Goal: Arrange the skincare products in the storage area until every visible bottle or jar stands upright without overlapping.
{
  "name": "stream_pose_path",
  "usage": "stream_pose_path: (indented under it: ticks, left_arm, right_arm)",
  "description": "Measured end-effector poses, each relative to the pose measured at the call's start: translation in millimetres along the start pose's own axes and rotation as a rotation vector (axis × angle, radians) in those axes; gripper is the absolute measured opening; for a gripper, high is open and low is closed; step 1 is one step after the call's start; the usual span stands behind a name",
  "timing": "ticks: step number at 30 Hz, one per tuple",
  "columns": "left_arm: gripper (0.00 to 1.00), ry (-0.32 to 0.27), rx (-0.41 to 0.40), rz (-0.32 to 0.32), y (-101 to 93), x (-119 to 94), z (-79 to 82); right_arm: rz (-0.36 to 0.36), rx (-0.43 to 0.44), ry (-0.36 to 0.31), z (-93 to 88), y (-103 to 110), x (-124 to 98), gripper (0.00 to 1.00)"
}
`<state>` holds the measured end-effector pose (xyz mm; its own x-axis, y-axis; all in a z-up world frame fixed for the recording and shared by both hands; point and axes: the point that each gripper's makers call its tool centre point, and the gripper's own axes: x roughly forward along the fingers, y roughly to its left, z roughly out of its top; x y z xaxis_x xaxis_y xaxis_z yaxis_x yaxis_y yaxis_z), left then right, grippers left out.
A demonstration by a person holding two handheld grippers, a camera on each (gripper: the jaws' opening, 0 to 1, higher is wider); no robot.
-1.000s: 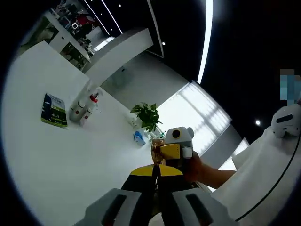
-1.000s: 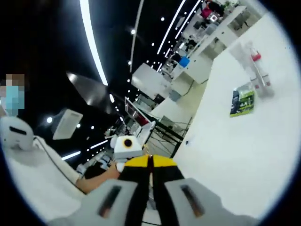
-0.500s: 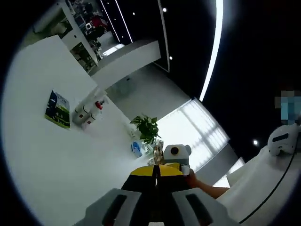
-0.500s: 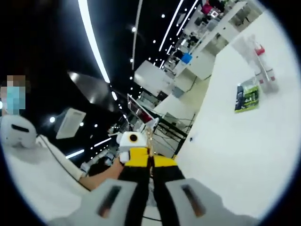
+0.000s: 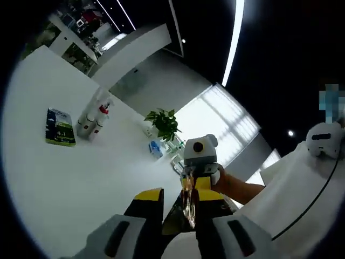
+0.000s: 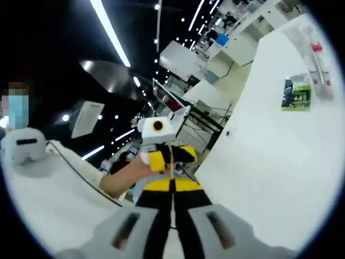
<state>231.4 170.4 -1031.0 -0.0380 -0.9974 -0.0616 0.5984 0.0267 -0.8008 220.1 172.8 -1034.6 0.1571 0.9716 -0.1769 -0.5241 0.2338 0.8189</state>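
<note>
Left gripper view: the left gripper is held apart, jaws spread, with something amber and glassy between them, too blurry to be named. Bottles are seen upright on the white table, just beside a green packet. The right gripper is pressed closed.

Ceiling light strips glare against a dark ceiling, and a bright window blows out. The white table is evenly lit, shadows faint. Fisheye bending strongest near edges; distant shelving soft.
</note>
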Motion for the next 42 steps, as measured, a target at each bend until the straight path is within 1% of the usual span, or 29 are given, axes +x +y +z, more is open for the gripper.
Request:
stream_pose_path:
  ticks: [3,4,5,6,7,8,9,10,11,12,13,14,15,16,17,21,24,27,28,31,33,34,35,37,38,39,40,41,42]
  left_arm:
    - [0.02,0.005,-0.020,-0.044,-7.6,2,-1.5]
    - [0.02,-0.004,-0.022,-0.046,-8.3,2,-0.4]
    - [0.01,-0.045,-0.031,-0.035,-5.6,1,5.5]
    - [0.01,-0.070,-0.049,-0.038,-5.7,2,9.2]
    - [0.01,-0.120,-0.069,-0.041,-5.5,1,16.7]
    - [0.01,-0.172,-0.081,-0.055,-7.0,-1,24.4]
    - [0.01,-0.182,-0.092,-0.064,-8.9,-1,25.7]
    - [0.01,-0.236,-0.099,-0.072,-9.7,-2,34.0]
    - [0.01,-0.268,-0.100,-0.083,-10.3,-4,38.8]
    - [0.01,-0.275,-0.106,-0.086,-10.1,-4,39.7]
    - [0.01,-0.292,-0.107,-0.073,-6.8,-5,40.7]
    - [0.01,-0.289,-0.110,-0.072,-5.7,-4,38.3]
    - [0.01,-0.297,-0.113,-0.073,-5.8,-4,38.9]
    - [0.01,-0.309,-0.119,-0.078,-6.7,-5,40.1]
    - [0.01,-0.338,-0.129,-0.077,-5.8,-8,42.2]
    - [0.01,-0.341,-0.141,-0.068,-3.2,-11,40.2]
    - [0.01,-0.315,-0.143,-0.065,-3.6,-12,34.8]
    - [0.01,-0.276,-0.139,-0.059,-5.0,-9,22.9]
    - [0.01,-0.273,-0.139,-0.058,-5.0,-9,21.6]
    - [0.01,-0.256,-0.144,-0.062,-6.5,-5,10.3]
    - [0.01,-0.265,-0.161,-0.068,-7.3,-4,7.0]
    - [0.01,-0.281,-0.168,-0.058,-5.8,-4,7.3]
    - [0.01,-0.288,-0.181,-0.068,-6.7,-4,8.5]
    - [0.00,-0.302,-0.186,-0.066,-6.2,-5,11.9]
    - [0.00,-0.305,-0.188,-0.066,-6.3,-5,12.8]
    - [0.00,-0.330,-0.195,-0.068,-6.6,-5,18.7]
    - [0.00,-0.345,-0.199,-0.068,-6.3,-5,22.2]
    - [0.00,-0.359,-0.206,-0.072,-6.7,-6,25.7]
    - [0.00,-0.378,-0.199,-0.081,-8.1,-7,30.2]
  right_arm:
    - [-0.010,-0.017,0.010,-3.9,0,4,0.00]
    - [-0.011,-0.024,0.004,-3.3,0,3,0.00]
    - [-0.017,-0.036,-0.034,2.5,-2,2,0.01]
    - [-0.030,-0.050,-0.068,8.0,-4,1,0.02]
    - [-0.034,-0.036,-0.110,13.3,-6,0,0.03]
    - [-0.014,0.008,-0.116,11.0,-3,2,0.06]
    - [-0.010,0.013,-0.120,10.7,-2,3,0.10]
    - [-0.009,0.006,-0.117,6.1,-2,6,0.10]
    - [-0.008,-0.007,-0.121,2.8,-1,9,0.09]
    - [-0.009,-0.013,-0.127,2.3,-1,10,0.08]
    - [-0.009,-0.021,-0.182,8.4,-1,11,0.04]
    - [0.009,-0.013,-0.210,11.4,2,11,0.01]
    - [0.025,-0.005,-0.219,12.0,5,10,0.01]
    - [0.006,-0.013,-0.228,12.9,2,8,0.01]
    - [0.004,-0.015,-0.240,14.9,2,6,0.00]
    - [0.004,0.003,-0.260,22.3,2,-4,0.00]
    - [-0.009,0.003,-0.291,33.1,1,-15,0.00]
    - [-0.023,-0.005,-0.308,39.7,-1,-20,0.00]
    - [-0.024,-0.005,-0.308,39.9,-2,-20,0.00]
    - [-0.031,-0.009,-0.306,40.2,-2,-21,0.00]
    - [-0.035,-0.008,-0.302,39.5,-4,-22,0.00]
    - [-0.032,-0.001,-0.304,39.2,-4,-22,0.00]
    - [-0.031,0.004,-0.308,39.8,-4,-22,0.00]
    - [-0.015,0.010,-0.327,43.2,-2,-22,0.01]
    - [-0.022,0.007,-0.333,44.2,-3,-22,0.03]
    - [-0.056,-0.024,-0.354,47.5,-9,-23,0.07]
    - [-0.059,-0.020,-0.358,47.6,-10,-23,0.14]
    - [-0.058,0.003,-0.365,47.3,-11,-21,0.19]
    - [-0.020,0.029,-0.361,44.7,-7,-18,0.16]
